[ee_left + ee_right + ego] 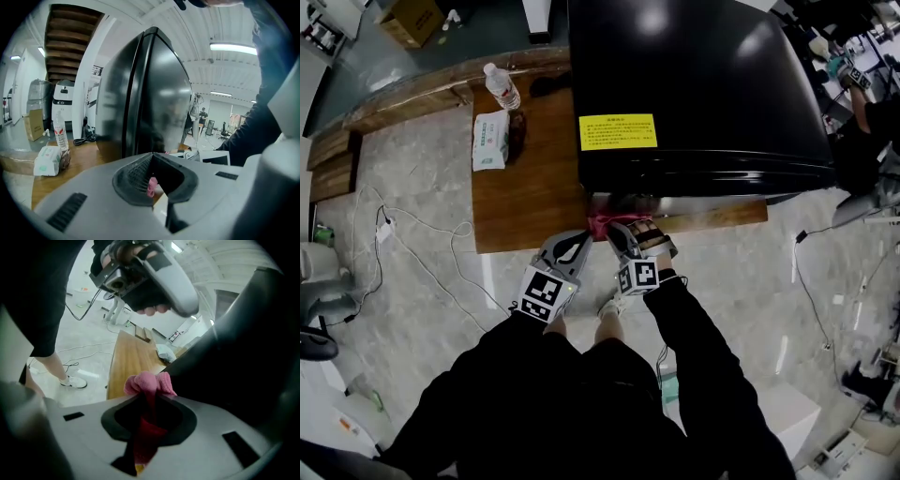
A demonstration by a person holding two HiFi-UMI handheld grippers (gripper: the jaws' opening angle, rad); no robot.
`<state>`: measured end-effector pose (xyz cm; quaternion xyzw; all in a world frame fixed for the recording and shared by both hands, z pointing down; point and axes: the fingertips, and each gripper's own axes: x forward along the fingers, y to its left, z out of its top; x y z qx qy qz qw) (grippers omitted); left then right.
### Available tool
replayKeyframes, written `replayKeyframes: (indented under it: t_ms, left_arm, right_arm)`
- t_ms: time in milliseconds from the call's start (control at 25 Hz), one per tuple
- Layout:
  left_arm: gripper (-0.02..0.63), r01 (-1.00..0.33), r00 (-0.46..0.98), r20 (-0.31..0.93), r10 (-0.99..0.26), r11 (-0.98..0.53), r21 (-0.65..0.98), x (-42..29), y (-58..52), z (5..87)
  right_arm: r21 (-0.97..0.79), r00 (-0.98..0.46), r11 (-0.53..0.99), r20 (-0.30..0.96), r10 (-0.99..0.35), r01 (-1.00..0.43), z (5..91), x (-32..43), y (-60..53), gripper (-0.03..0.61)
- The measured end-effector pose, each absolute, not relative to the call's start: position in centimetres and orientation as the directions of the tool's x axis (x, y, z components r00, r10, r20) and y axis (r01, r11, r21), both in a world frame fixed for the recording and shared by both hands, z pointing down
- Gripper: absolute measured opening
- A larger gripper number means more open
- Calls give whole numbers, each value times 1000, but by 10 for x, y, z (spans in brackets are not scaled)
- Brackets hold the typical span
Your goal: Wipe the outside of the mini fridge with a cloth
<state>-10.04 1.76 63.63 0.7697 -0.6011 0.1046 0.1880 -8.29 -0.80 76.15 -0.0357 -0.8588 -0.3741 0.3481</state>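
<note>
the fridge (694,75) is a glossy black box with rounded edges and a yellow label on top, its smooth skin mirroring the ceiling lights. it stands on the right part of a low wooden table (525,197), its front face nearly at the table's front edge. a bottle (502,86) and a tissue pack (490,141) lie well apart, toward the back left corner.

the right claw (616,230) is clamped on the cloth (602,223), a soft pink bunch, nubbly, puffing out past the tips. it sits at the front edge, at the foot of the fridge's front face, touching it or nearly so. the left claw (581,239) is just beside it, jaws nearly together with a pink sliver between them, likely a pinched corner.

the face lies straight ahead of the right claw and runs left to right, so that hand looks set to wipe.
</note>
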Motion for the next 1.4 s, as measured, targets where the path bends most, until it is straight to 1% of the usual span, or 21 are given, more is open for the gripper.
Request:
replayKeyframes:
  t_ms: [80, 160, 320, 440, 600, 800, 920, 1000, 1080, 1160, 1280, 1400]
  left_arm:
    - [6, -967, 249, 394, -885, -202, 159, -95, 19, 633]
    - [6, -967, 247, 393, -886, -199, 159, -87, 19, 625]
    - [6, -966, 253, 357, -899, -218, 137, -67, 15, 592]
    - [6, -958, 284, 291, -914, -262, 113, -36, 0, 546]
    - [6, -940, 337, 184, -923, -320, 119, 17, -26, 483]
    - [6, -920, 379, 108, -919, -362, 152, 72, -56, 437]
    - [6, -913, 395, 71, -916, -383, 138, 97, -73, 417]
    - [6, -913, 397, 52, -917, -387, 130, 112, -83, 408]
    - [6, -913, 396, 39, -918, -388, 123, 124, -92, 402]
    - [6, -915, 393, 36, -919, -386, 117, 131, -99, 401]
    - [6, -919, 383, 45, -923, -375, 121, 135, -108, 408]
    - [6, -925, 366, 59, -929, -356, 132, 134, -116, 418]
  right_arm:
    - [579, -738, 744, 651, -178, 332, 768, -81, -8, 75]
    - [547, -748, 772, 648, -145, 324, 757, -76, -4, 78]
    - [570, -821, 786, 551, -150, 240, 700, -52, 2, 78]
    - [603, -858, 787, 466, -215, 130, 638, -9, -12, 78]
    - [672, -884, 740, 337, -324, -15, 554, 57, -48, 78]
    - [740, -888, 643, 145, -437, -195, 452, 124, -96, 78]
    - [780, -882, 569, 49, -469, -260, 404, 150, -123, 78]
    - [815, -884, 513, 0, -467, -271, 381, 160, -139, 80]
    - [855, -893, 455, -19, -450, -248, 370, 162, -152, 78]
    - [893, -907, 407, -4, -422, -193, 373, 158, -161, 78]
    - [938, -925, 337, 55, -376, -81, 394, 146, -168, 79]
    - [945, -941, 325, 80, -329, -33, 409, 137, -171, 78]
